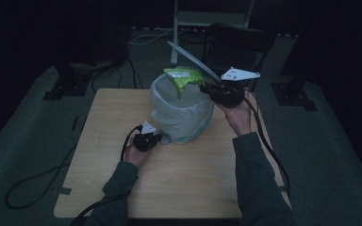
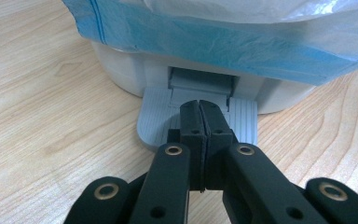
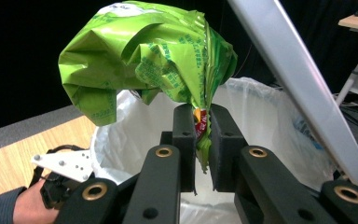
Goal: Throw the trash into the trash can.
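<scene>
A small white pedal bin (image 1: 181, 115) lined with a clear and blue plastic bag stands on the wooden table, its lid (image 1: 193, 61) raised. My right gripper (image 3: 201, 122) is shut on a crumpled green snack wrapper (image 3: 144, 56), holding it over the bin's open mouth (image 3: 256, 121); the wrapper (image 1: 183, 77) hangs above the rim. My left gripper (image 2: 199, 109) is shut with nothing between its jaws, and its tips rest on the bin's grey foot pedal (image 2: 156, 116) at the base, where the left gripper (image 1: 158, 139) sits low on the table.
The light wooden table (image 1: 169, 183) has bare surface around the bin. Cables (image 1: 37, 181) trail off its left and right sides onto the grey floor. A chair and stand legs (image 1: 226, 33) are in the dark behind the table.
</scene>
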Motion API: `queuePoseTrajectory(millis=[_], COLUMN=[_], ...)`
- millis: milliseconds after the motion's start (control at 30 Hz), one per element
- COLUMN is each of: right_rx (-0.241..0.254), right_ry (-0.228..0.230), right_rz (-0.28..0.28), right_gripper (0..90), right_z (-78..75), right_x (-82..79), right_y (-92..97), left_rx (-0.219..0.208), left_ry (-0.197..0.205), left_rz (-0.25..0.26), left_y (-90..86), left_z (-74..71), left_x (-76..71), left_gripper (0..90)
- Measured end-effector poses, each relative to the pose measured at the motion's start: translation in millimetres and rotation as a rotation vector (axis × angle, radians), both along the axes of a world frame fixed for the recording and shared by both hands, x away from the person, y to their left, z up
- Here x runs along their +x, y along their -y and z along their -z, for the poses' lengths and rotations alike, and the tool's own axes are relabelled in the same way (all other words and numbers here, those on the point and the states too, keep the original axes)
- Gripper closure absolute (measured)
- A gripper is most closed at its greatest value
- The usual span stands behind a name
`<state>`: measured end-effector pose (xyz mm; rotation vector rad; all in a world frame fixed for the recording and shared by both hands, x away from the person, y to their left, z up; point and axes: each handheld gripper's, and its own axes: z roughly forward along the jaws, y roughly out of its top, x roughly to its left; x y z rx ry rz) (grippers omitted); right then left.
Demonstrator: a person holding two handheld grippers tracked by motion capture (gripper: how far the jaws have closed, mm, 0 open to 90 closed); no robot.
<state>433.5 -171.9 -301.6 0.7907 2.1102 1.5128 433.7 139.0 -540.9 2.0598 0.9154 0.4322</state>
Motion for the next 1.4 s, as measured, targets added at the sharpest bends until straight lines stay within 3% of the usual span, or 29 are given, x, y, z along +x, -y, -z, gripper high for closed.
queuePoseTrajectory(millis=[600, 900, 933, 1033, 1400], right_rx=[0.013, -0.009, -0.009, -0.012, -0.038], right_ry=[-0.012, -0.006, -0.008, -0.041, -0.037], right_rz=[0.069, 0.104, 0.11, 0.077, 0.044], right_gripper=[82.3, 82.0, 80.5, 58.8, 54.2], right_z=[0.6, -0.4, -0.2, 0.6, 1.5], right_x=[14.5, 16.8, 17.0, 18.7, 11.9], right_y=[-8.8, -14.0, -14.0, -14.7, -10.9], left_rx=[0.0, 0.002, 0.002, 0.0, -0.002], left_ry=[0.0, 0.001, 0.001, 0.0, -0.002], left_rz=[0.0, 0.0, 0.0, 0.0, -0.001], left_y=[0.0, 0.0, 0.1, 0.0, -0.2], left_z=[0.0, 0.0, 0.0, 0.0, 0.0], left_x=[0.0, -0.1, -0.1, 0.0, 0.1], left_gripper=[89.7, 89.7, 89.7, 89.7, 89.7])
